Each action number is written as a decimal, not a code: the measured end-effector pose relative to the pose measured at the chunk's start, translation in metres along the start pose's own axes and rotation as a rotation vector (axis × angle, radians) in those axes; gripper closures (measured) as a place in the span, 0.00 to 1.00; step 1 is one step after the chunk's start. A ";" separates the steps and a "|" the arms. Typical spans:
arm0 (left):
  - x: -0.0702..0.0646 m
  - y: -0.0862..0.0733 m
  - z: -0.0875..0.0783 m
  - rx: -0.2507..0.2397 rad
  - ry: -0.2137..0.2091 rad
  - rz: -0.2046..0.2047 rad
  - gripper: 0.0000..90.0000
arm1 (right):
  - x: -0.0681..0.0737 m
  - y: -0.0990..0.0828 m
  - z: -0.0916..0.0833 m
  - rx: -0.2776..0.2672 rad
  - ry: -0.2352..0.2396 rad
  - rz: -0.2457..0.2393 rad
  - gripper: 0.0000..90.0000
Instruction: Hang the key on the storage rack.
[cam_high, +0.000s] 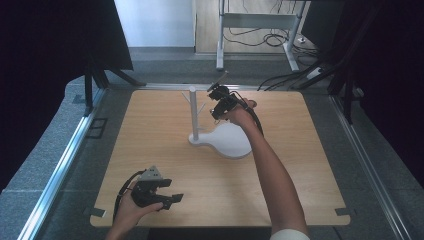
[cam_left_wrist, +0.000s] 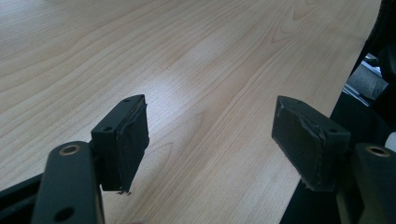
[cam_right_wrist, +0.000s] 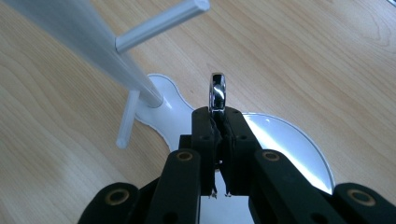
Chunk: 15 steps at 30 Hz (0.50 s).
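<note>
The right arm reaches forward across the bench (cam_high: 150, 150), its hand wrapped around the right claw (cam_high: 218, 100), which hangs in the air just beside the upper pegs of a white stand (cam_high: 193, 112). In the right gripper view this claw (cam_right_wrist: 218, 114) is pressed together on a ring (cam_right_wrist: 217, 93), pinching its lower edge so that the band stands upright above the black jaws. The ring is shiny metal, smooth and rounded, seen edge-on. The stand is a slim round post with short rod-like pegs (cam_right_wrist: 161, 25) slanting off it, set on a flat, glossy, curved base (cam_right_wrist: 289, 140). The left hand rests low at the near edge of the bench, its left claw (cam_left_wrist: 210, 135) spread wide with nothing between the square, worn pads (cam_left_wrist: 133, 140). The bench top is pale wood with a clear grain
</note>
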<state>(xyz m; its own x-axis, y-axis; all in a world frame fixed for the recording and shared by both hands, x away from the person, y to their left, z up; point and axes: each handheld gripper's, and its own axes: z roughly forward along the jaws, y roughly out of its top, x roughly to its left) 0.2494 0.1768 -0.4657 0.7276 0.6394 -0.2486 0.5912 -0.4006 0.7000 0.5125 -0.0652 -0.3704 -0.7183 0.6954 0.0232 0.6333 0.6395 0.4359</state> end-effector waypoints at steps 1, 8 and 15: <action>0.000 0.000 0.000 -0.001 0.001 0.000 0.31 | 0.000 0.001 0.000 -0.001 -0.002 0.002 0.94; 0.001 0.000 0.000 0.001 0.000 0.001 0.31 | -0.003 0.007 -0.001 -0.018 -0.007 0.010 0.94; -0.002 0.001 0.002 0.004 -0.002 0.004 0.31 | -0.001 0.014 -0.003 -0.024 -0.007 0.003 0.94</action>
<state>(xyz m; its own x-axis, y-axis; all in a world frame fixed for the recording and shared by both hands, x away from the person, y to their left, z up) 0.2491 0.1736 -0.4660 0.7309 0.6363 -0.2468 0.5894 -0.4062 0.6984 0.5210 -0.0577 -0.3617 -0.7143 0.6996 0.0186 0.6283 0.6295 0.4571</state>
